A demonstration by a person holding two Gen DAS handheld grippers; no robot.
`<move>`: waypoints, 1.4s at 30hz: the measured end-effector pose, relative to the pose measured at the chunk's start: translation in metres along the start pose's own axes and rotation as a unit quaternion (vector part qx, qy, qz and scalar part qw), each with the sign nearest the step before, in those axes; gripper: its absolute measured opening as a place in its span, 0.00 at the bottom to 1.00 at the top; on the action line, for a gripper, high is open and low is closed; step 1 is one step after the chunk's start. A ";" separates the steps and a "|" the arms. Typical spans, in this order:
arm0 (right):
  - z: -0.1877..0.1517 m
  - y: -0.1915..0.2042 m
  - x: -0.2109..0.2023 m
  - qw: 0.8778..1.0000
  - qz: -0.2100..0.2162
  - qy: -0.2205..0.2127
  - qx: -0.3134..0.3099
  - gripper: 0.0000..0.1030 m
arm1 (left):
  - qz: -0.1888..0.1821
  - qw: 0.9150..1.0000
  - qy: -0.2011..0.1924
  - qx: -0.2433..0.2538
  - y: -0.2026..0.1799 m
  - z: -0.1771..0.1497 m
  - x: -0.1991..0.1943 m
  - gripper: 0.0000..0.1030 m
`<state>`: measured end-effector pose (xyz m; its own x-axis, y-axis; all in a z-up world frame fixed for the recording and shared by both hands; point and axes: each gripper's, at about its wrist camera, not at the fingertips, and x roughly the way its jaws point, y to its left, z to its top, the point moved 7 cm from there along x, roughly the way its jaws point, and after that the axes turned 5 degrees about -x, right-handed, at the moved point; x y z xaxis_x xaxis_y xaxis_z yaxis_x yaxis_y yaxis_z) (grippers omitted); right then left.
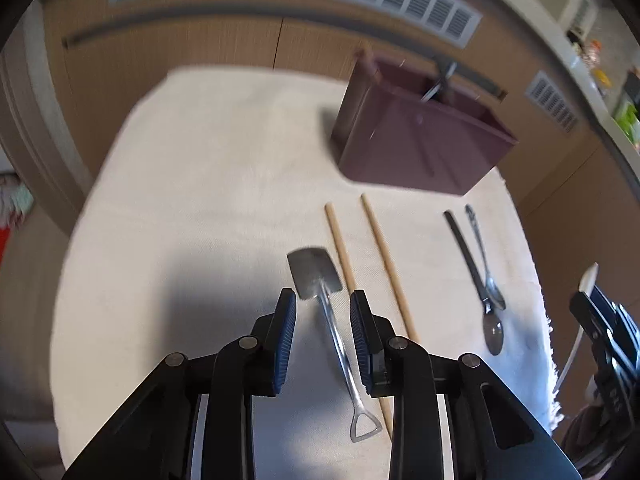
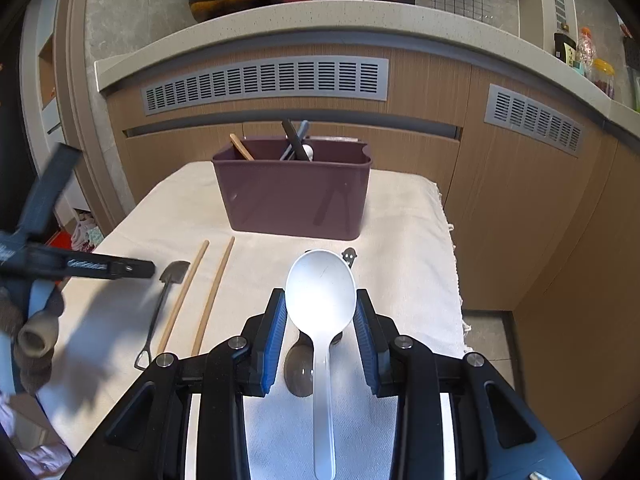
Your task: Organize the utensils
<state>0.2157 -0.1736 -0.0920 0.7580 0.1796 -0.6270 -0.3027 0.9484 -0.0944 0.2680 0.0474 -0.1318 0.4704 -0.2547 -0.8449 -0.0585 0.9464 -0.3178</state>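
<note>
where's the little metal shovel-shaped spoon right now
The small metal shovel-shaped spoon lies flat on the cream cloth, between the left gripper's open fingers, just left of the two wooden chopsticks.

The white spoon handle runs out of the right wrist view's bottom edge and hides most of a metal spoon beneath it. Utensils inside the maroon bin show only their tops. The left wrist view is motion-blurred.
</note>
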 end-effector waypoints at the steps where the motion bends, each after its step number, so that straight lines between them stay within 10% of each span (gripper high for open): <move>1: -0.001 0.000 0.001 1.000 0.001 0.002 0.000 0.31 | 0.002 1.000 0.023 -0.007 0.002 0.001 0.010 0.31; 5: -0.004 -0.002 0.004 1.000 0.000 0.005 0.002 0.31 | 0.037 0.997 0.069 -0.005 0.002 0.010 0.035 0.45; 12: -0.008 -0.008 0.008 1.000 -0.002 0.015 0.009 0.31 | 0.096 0.989 0.058 0.097 -0.018 0.014 0.055 0.43; 25: -0.004 -0.004 0.003 1.000 -0.002 0.001 0.011 0.31 | -0.013 0.987 -0.137 0.087 -0.039 -0.030 -0.052 0.32; 42: 0.000 0.001 -0.007 1.000 -0.007 -0.008 0.000 0.31 | -0.040 0.982 -0.160 0.097 -0.055 -0.032 -0.073 0.19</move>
<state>0.2097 -0.1743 -0.0879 0.7710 0.1702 -0.6136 -0.2921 0.9508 -0.1033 0.2089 0.0074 -0.0661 0.7205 -0.2829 -0.6332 0.1433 0.9540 -0.2632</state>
